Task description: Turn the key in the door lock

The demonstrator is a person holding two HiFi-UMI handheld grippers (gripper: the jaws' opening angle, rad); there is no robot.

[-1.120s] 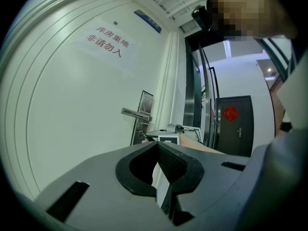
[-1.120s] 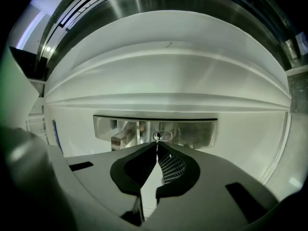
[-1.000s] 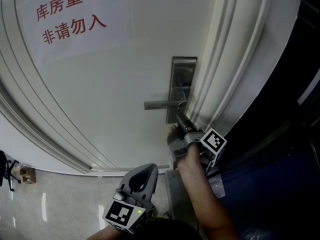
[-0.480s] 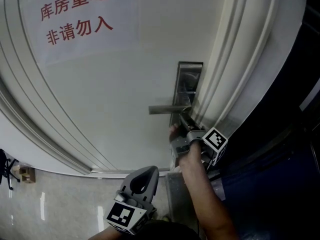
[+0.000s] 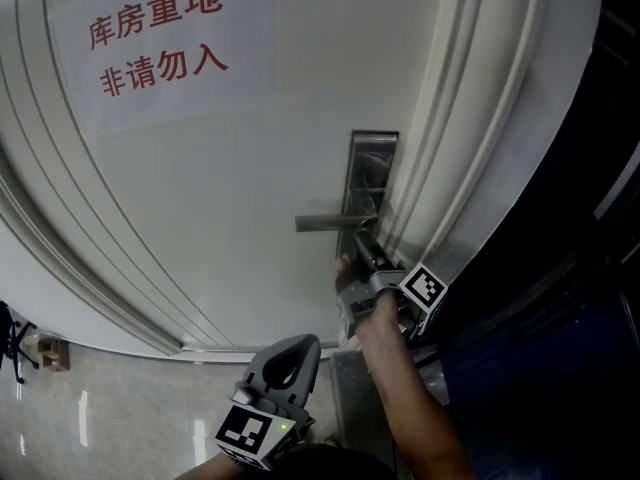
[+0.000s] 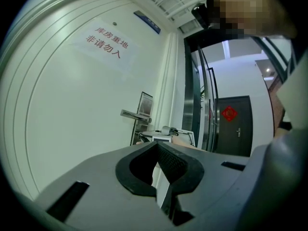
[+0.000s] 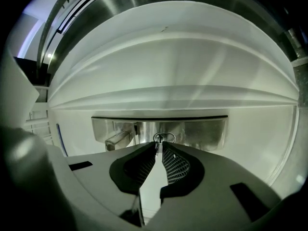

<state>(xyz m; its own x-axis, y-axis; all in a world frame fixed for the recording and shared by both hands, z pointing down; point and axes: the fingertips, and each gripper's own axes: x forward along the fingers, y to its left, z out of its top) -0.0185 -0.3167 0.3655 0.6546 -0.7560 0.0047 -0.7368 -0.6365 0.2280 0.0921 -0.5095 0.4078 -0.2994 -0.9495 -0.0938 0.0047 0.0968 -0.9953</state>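
Note:
A white door (image 5: 230, 198) carries a steel lock plate (image 5: 372, 180) with a lever handle (image 5: 328, 221). My right gripper (image 5: 361, 238) reaches up to the lower part of that plate, just under the lever. In the right gripper view the right gripper (image 7: 157, 147) is shut on the thin key (image 7: 157, 149), and the key ring (image 7: 163, 137) hangs against the lock plate (image 7: 207, 131). The lever handle (image 7: 118, 138) sticks out at the left. My left gripper (image 5: 293, 348) hangs low, well away from the door. The left gripper (image 6: 157, 146) is shut with nothing in it.
A paper sign with red print (image 5: 155, 43) is stuck on the upper door. The white door frame (image 5: 480, 118) runs along the right, with a dark glass panel (image 5: 560, 318) beyond it. Pale floor tiles (image 5: 100, 408) lie below. A person's forearm (image 5: 410, 388) holds the right gripper.
The right gripper stays at the lock with the key between its jaws. The head view has drifted a little. The left gripper has hardly moved.

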